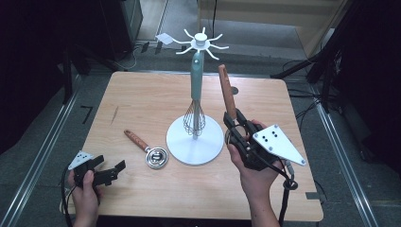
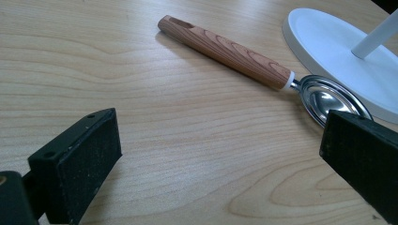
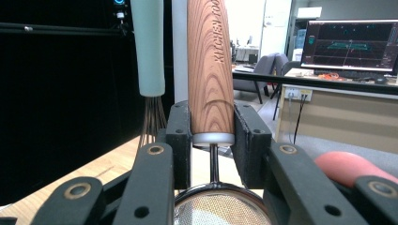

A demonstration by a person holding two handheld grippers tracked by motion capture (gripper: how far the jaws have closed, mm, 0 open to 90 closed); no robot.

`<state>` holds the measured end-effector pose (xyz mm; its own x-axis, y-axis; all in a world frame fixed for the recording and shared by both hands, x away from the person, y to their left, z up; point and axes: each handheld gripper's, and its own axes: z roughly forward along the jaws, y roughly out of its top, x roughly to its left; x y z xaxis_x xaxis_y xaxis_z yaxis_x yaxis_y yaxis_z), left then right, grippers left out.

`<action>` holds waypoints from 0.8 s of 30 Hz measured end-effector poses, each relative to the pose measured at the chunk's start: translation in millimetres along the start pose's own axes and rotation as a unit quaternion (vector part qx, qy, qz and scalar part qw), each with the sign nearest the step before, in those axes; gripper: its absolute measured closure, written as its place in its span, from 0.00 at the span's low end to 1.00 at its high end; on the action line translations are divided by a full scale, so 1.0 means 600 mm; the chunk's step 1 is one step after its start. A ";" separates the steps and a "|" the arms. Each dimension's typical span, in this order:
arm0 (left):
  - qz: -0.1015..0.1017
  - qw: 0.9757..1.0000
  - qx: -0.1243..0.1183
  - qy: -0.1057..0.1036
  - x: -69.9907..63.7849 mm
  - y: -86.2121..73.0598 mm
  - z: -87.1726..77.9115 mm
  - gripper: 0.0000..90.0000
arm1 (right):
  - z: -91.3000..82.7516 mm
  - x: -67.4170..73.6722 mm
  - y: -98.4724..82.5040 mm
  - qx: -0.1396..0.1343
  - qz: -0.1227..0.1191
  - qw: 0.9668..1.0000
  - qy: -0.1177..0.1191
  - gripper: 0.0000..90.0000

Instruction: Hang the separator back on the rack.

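Note:
My right gripper (image 1: 235,122) is shut on the lower end of a wood-handled strainer (image 1: 227,92), which it holds upright just right of the white hook stand (image 1: 195,142). In the right gripper view the pads clamp the handle (image 3: 210,70) above its metal collar, and the mesh bowl (image 3: 220,211) sits below the jaws. A whisk (image 1: 195,90) with a teal handle hangs from the stand's top. A wood-handled metal spoon (image 1: 136,140) lies flat on the table, left of the stand's base. My left gripper (image 1: 111,164) is open near the front left corner, nothing between its jaws, facing the spoon (image 2: 225,51).
The wooden table (image 1: 142,94) has dark floor, cables and tripod legs around it. The stand's round base (image 2: 328,42) lies close to the spoon's bowl. Several bare hooks (image 1: 218,47) spread from the stand's top. An office with a lit monitor (image 3: 347,44) is behind.

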<state>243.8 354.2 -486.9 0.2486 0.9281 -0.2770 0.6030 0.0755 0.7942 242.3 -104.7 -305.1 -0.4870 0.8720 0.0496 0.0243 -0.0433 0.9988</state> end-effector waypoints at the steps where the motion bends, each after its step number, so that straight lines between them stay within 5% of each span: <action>1: -0.001 1.000 0.000 0.000 0.000 0.000 0.000 0.00 | 0.000 0.000 0.001 0.000 0.001 1.000 -0.001 0.80; 24: -0.004 1.000 -0.001 -0.002 0.000 0.000 0.000 0.00 | 0.007 0.016 0.030 -0.022 -0.017 1.000 -0.008 0.80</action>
<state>244.0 354.3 -487.2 0.2470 0.9258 -0.2860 0.6029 0.0842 0.7933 241.8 -95.3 -286.9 -0.4721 0.8814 0.0162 -0.0312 -0.0351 0.9989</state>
